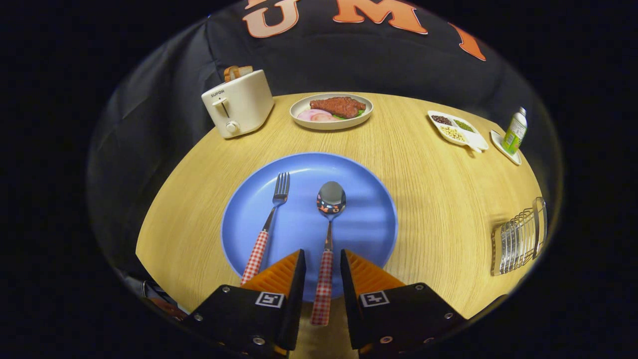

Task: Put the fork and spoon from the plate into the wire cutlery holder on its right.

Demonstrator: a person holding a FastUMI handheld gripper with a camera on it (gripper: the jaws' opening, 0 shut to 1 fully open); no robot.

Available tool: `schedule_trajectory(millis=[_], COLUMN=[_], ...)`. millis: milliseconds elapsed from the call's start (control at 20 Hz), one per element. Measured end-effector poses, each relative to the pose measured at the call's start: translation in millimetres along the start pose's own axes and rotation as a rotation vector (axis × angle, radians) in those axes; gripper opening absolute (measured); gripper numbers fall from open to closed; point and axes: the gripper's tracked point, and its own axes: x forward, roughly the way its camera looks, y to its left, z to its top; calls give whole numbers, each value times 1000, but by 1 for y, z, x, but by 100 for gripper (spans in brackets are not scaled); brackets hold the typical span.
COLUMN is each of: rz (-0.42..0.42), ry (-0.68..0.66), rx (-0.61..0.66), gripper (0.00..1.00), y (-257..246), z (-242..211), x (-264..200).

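Spoon [328, 234] on blue plate [369, 224], handle over near rim between parted, untouching gripper [323, 264] fingers | fork [267, 227] just left | wire cutlery holder [518, 242] well right, bare table [438, 199] between

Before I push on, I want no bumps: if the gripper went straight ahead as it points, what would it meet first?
The spoon: its checked handle already lies between the open gripper fingers, apparently untouched, bowl just ahead on the blue plate. Height above it is unclear.

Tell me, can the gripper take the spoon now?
Probably yes: the gripper is open with the spoon handle lying between its fingers, untouched, and nothing blocks it on the blue plate.
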Motion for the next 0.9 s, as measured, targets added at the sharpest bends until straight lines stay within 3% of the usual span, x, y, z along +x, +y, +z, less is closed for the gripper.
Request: schedule_trajectory(millis=[150, 350, 900], rz=[-27, -38, -55], ry=[5, 14, -69], rx=[4, 25, 54], gripper=[25, 12, 8], y=[-5, -10, -29], z=[0, 3, 30], x=[5, 8, -28])
